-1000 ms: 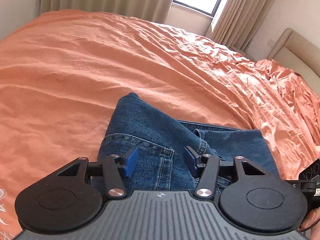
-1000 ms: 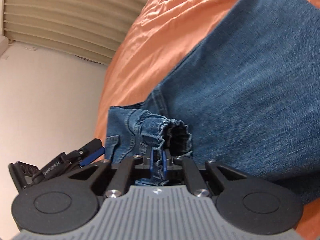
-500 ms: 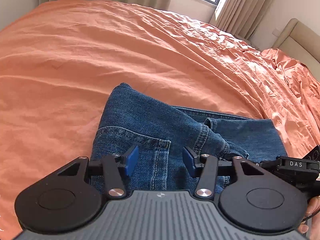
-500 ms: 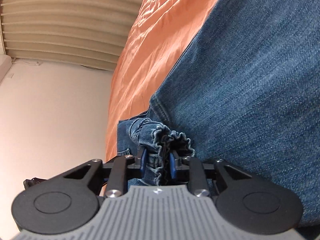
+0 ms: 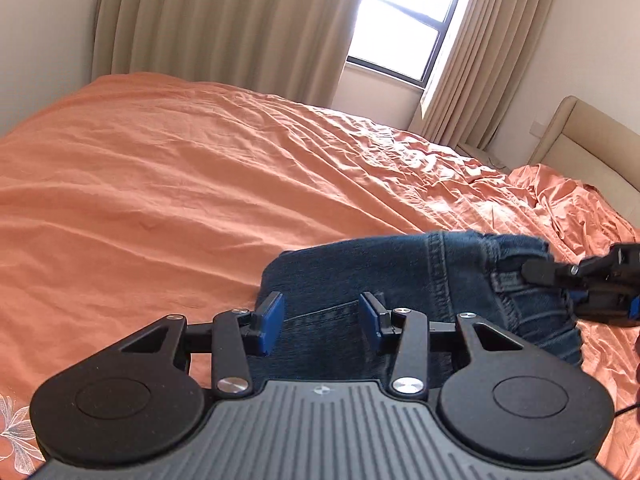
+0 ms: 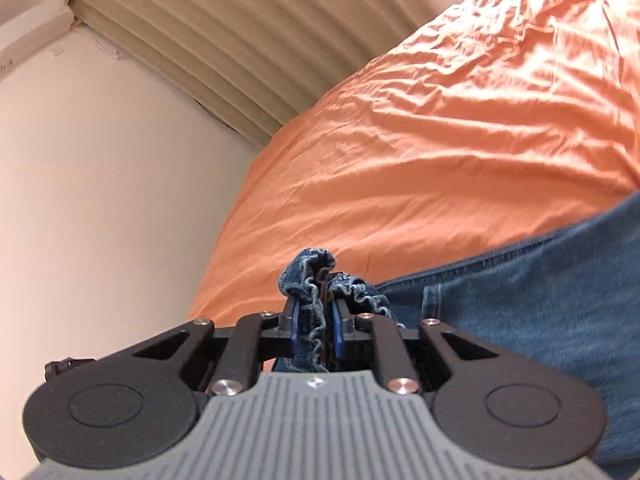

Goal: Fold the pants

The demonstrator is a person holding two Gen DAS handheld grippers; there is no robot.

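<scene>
Left gripper with grey ribbed housing, two black round discs, black linkage arms, silver screws, blue pads on the jaws (a small round emblem on the housing), right gripper built and coloured alike

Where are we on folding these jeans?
Done: the jeans lie doubled over on the orange bedspread. In hand: the right gripper, jaws closing, pinches a bunched frayed edge; the left gripper, closing, holds nothing. Left: laying that edge down and flattening.
</scene>
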